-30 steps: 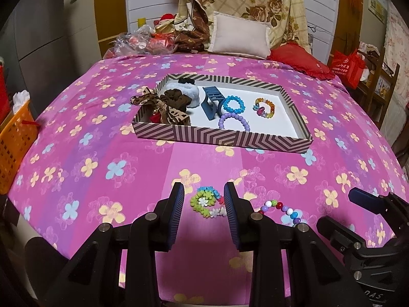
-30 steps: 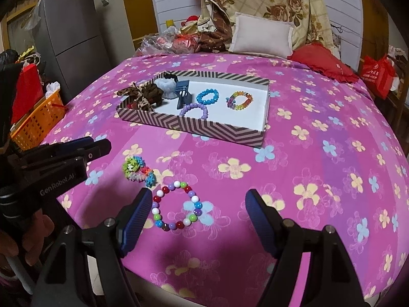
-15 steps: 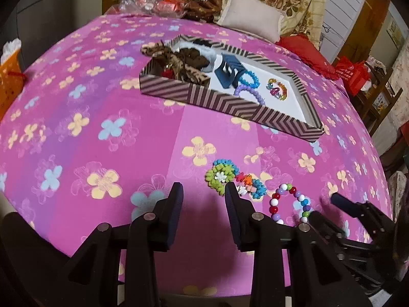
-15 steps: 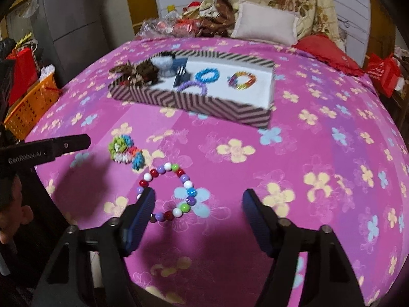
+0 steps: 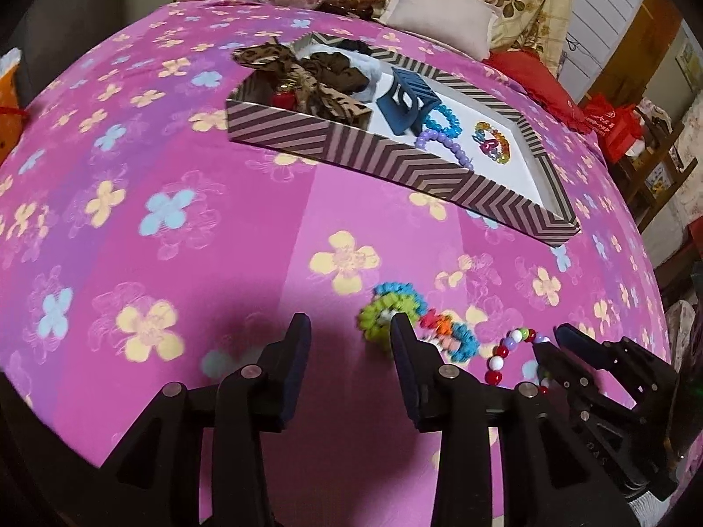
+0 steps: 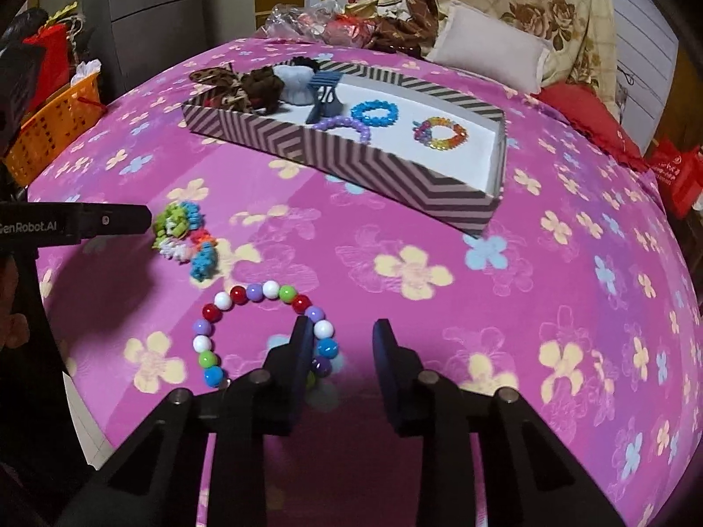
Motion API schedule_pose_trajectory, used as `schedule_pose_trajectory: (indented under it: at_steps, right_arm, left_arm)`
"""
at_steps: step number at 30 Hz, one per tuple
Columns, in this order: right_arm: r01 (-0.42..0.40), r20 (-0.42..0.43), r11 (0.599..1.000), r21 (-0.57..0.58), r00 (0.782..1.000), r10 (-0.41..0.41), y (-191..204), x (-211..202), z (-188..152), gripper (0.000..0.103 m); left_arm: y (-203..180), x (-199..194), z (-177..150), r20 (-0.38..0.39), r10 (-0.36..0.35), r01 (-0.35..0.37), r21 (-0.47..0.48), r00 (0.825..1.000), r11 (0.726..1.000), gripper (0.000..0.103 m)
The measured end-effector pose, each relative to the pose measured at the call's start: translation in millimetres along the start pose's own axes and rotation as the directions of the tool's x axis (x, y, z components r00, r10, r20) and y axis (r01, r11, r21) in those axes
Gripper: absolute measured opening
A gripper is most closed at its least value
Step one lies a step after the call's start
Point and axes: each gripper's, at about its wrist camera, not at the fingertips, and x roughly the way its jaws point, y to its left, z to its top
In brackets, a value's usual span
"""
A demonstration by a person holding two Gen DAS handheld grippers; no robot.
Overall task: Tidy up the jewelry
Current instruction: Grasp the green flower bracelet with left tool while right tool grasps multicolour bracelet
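Two pieces are left on the pink bedspread (image 6: 439, 237), short of the striped tray (image 6: 395, 175); the step in hand is a double pickup. The right gripper (image 6: 340, 333) is closing, its left finger inside the round bead bracelet (image 6: 263, 329), the beads not yet pinched. The left gripper (image 5: 349, 342) is opening, empty, its right finger touching the flower bracelet (image 5: 417, 323); next it likely shifts right to straddle the bracelet.
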Motion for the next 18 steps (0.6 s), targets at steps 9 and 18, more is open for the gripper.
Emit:
schedule_pose_trajectory:
  at_steps: [9, 18]
  right_arm:
    - [-0.022, 0.015, 0.999, -0.043, 1.0, 0.023, -1, 3, 3, 0.019]
    - [-0.035, 0.005, 0.995, -0.091, 0.999, 0.036, 3, -2, 18, 0.009]
  left_arm:
    - [-24, 15, 5, 0.009, 0.043, -0.044, 0.093, 0.999, 0.995, 0.031]
    - [-34, 2, 21, 0.043, -0.023, 0.016, 0.153, 0.999, 0.988, 0.014]
